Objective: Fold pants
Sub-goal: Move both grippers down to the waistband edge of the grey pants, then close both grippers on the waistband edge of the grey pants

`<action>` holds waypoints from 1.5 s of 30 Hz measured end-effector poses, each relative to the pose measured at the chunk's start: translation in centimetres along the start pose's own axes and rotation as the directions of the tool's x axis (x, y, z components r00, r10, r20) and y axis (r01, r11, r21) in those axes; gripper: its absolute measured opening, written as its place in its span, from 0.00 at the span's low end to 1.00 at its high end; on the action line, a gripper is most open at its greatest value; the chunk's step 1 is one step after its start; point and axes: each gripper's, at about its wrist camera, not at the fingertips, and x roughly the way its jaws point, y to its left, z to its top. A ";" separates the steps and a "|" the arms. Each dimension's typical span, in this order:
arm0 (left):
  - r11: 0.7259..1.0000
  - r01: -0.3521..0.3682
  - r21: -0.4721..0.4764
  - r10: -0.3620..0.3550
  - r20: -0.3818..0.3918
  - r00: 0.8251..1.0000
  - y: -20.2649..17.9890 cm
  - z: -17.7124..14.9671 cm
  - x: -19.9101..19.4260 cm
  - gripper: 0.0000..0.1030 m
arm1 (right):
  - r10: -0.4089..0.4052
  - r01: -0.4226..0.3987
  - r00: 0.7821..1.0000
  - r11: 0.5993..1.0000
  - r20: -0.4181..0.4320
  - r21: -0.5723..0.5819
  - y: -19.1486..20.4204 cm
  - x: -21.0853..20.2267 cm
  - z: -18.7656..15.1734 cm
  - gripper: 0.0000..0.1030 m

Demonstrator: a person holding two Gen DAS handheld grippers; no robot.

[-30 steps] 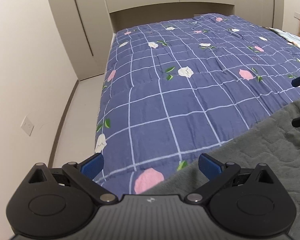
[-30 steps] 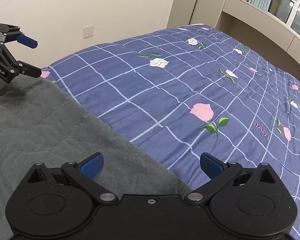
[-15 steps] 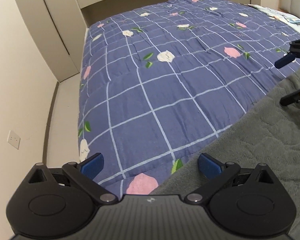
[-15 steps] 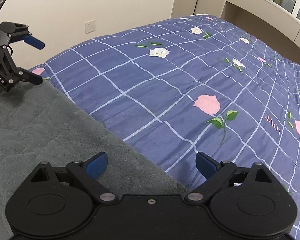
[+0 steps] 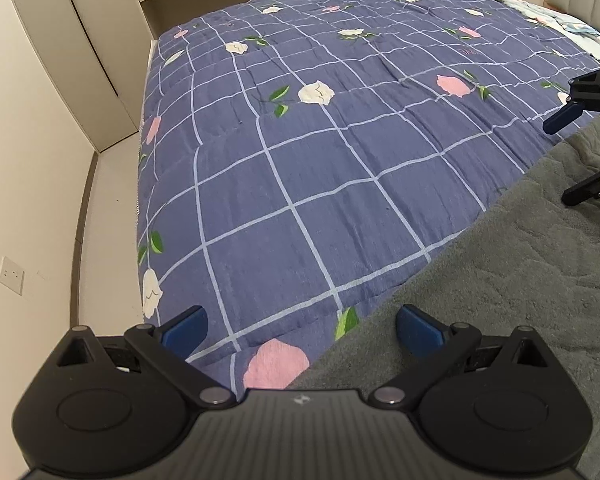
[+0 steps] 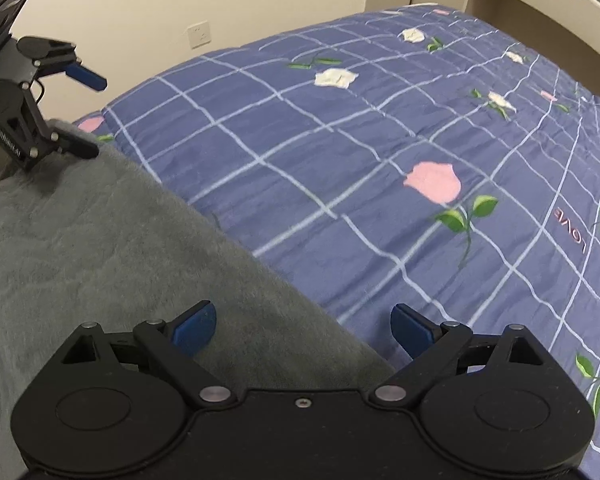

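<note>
The grey fleece pants (image 5: 512, 280) lie flat on the bed, filling the lower right of the left wrist view and the lower left of the right wrist view (image 6: 100, 256). My left gripper (image 5: 300, 328) is open and empty, straddling the pants' far edge near one end. My right gripper (image 6: 302, 328) is open and empty over the same edge near the other end. Each gripper shows in the other's view, the right (image 5: 572, 156) and the left (image 6: 88, 114), both open and low over the fabric.
The bed carries a blue checked quilt with flowers (image 5: 320, 140). A cream wall with a socket (image 5: 12, 276) and floor strip (image 5: 108, 216) lie left of the bed. A light cloth (image 5: 572, 24) lies at the far right corner.
Both grippers have dropped lower and tilted down toward the pants' edge. The right gripper's jaws have narrowed a little. Both stay open and empty.
</note>
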 end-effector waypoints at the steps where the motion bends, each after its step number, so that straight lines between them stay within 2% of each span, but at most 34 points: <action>1: 1.000 -0.001 0.006 0.001 -0.003 1.000 0.0 0.0 0.0 0.99 | 0.005 -0.005 1.000 1.000 -0.003 -0.005 -0.3 -0.1 -0.3 0.93; 4: 1.000 -0.004 0.021 0.004 -0.007 1.000 -0.1 0.0 0.0 0.99 | 0.001 -0.001 1.000 1.000 -0.017 0.001 -1.3 -0.4 -1.1 0.96; 9: 1.000 0.003 0.016 -0.003 -0.028 1.000 -0.1 0.1 0.2 0.99 | 0.042 -0.040 0.998 0.997 -0.037 0.070 -2.7 0.0 -2.3 0.96; 11: 1.000 0.026 -0.003 -0.026 -0.040 0.999 0.1 0.1 0.2 0.92 | 0.057 -0.054 0.998 0.995 -0.037 0.079 -2.6 0.1 -2.5 0.92; 12: 0.999 0.044 -0.012 -0.044 -0.047 0.998 0.2 0.1 0.1 0.88 | 0.064 -0.061 0.997 0.995 -0.035 0.078 -2.4 0.0 -2.5 0.87; 15: 0.995 0.096 -0.038 -0.098 -0.060 0.993 0.3 0.2 -0.2 0.71 | 0.087 -0.083 0.995 0.993 -0.039 0.087 -2.2 -0.5 -2.4 0.72; 17: 0.991 0.129 -0.039 -0.132 -0.065 0.989 0.1 0.2 -0.5 0.46 | 0.093 -0.089 0.995 0.992 -0.041 0.086 -1.9 -0.9 -2.4 0.62; 19: 0.987 0.160 -0.031 -0.162 -0.070 0.984 -0.4 0.2 -0.9 0.28 | 0.087 -0.083 0.996 0.993 -0.037 0.084 -1.5 -1.2 -2.5 0.51; 20: 0.988 0.152 -0.017 -0.153 -0.072 0.986 -0.9 0.2 -1.1 0.22 | 0.077 -0.074 0.996 0.994 -0.034 0.076 -1.2 -1.4 -2.6 0.48; 22: 0.992 0.124 0.014 -0.123 -0.083 0.989 -1.8 0.3 -1.4 0.10 | 0.051 -0.049 0.998 0.997 -0.023 0.065 -0.6 -1.9 -2.7 0.32; 23: 0.994 0.111 0.011 -0.110 -0.081 0.991 -2.1 0.3 -1.7 0.06 | 0.028 -0.027 0.999 0.998 -0.020 0.058 -0.2 -2.1 -2.7 0.27; 25: 0.995 0.096 -0.012 -0.096 -0.069 0.993 -2.2 0.5 -2.4 0.04 | -0.019 0.019 1.000 0.999 -0.013 0.040 0.4 -2.6 -2.7 0.18; 27: 0.996 0.082 -0.036 -0.084 -0.045 0.995 -2.0 0.8 -3.3 0.03 | -0.056 0.056 0.998 0.998 0.000 0.013 1.1 -3.3 -2.4 0.15; 33: 0.996 0.020 -0.092 -0.017 0.028 0.999 -0.8 2.5 -6.4 0.02 | -0.152 0.155 0.983 0.988 0.106 -0.022 1.2 -6.3 0.3 0.14; 36: 0.994 -0.028 -0.102 0.036 0.074 0.997 0.1 3.0 -7.0 0.02 | -0.203 0.216 0.962 0.975 0.180 -0.055 1.4 -7.1 2.4 0.14; 39: 0.989 -0.043 -0.141 0.050 0.049 0.998 1.0 2.9 -5.5 0.02 | -0.228 0.242 0.954 0.969 0.197 -0.054 1.3 -5.7 4.2 0.14; 45: 0.986 -0.040 -0.165 0.042 0.004 0.999 1.2 1.8 -1.8 0.01 | -0.239 0.247 0.964 0.967 0.118 -0.058 1.1 0.1 4.1 0.15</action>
